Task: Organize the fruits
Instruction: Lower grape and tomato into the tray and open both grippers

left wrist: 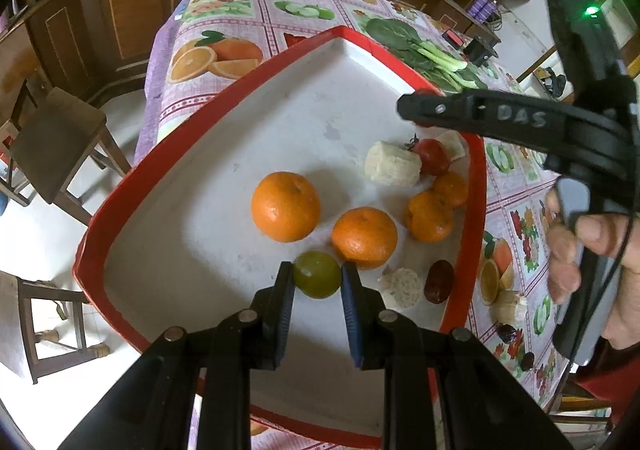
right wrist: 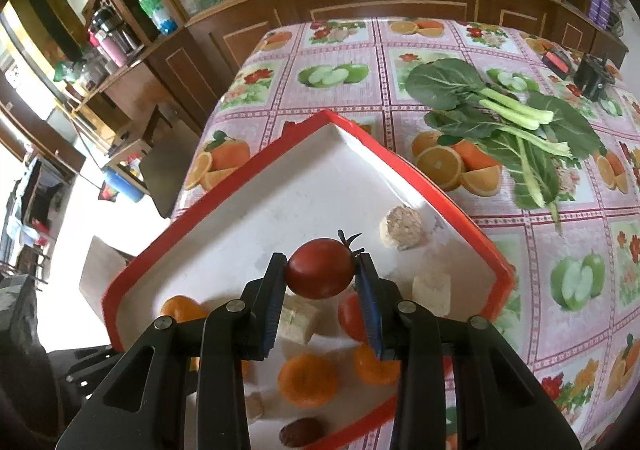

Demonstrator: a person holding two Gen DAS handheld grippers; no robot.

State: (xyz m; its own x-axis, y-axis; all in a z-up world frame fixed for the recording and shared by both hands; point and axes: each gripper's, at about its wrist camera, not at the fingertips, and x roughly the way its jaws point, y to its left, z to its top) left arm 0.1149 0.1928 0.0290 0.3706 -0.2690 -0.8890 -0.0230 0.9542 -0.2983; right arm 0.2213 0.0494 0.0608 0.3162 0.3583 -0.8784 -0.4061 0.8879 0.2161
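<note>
A white tray with a red rim lies on the fruit-print tablecloth. My left gripper is shut on a round green fruit, low over the tray's near part. Beside it lie two oranges; two more oranges, a red tomato, banana pieces and a dark date sit by the right rim. My right gripper is shut on a red cherry tomato, held above the tray. One finger of it crosses the left wrist view.
Leafy greens lie on the cloth to the right of the tray. A banana piece and dark fruits lie outside the tray's right rim. The table's left edge drops to the floor, where wooden chairs stand. A person's hand holds the right gripper.
</note>
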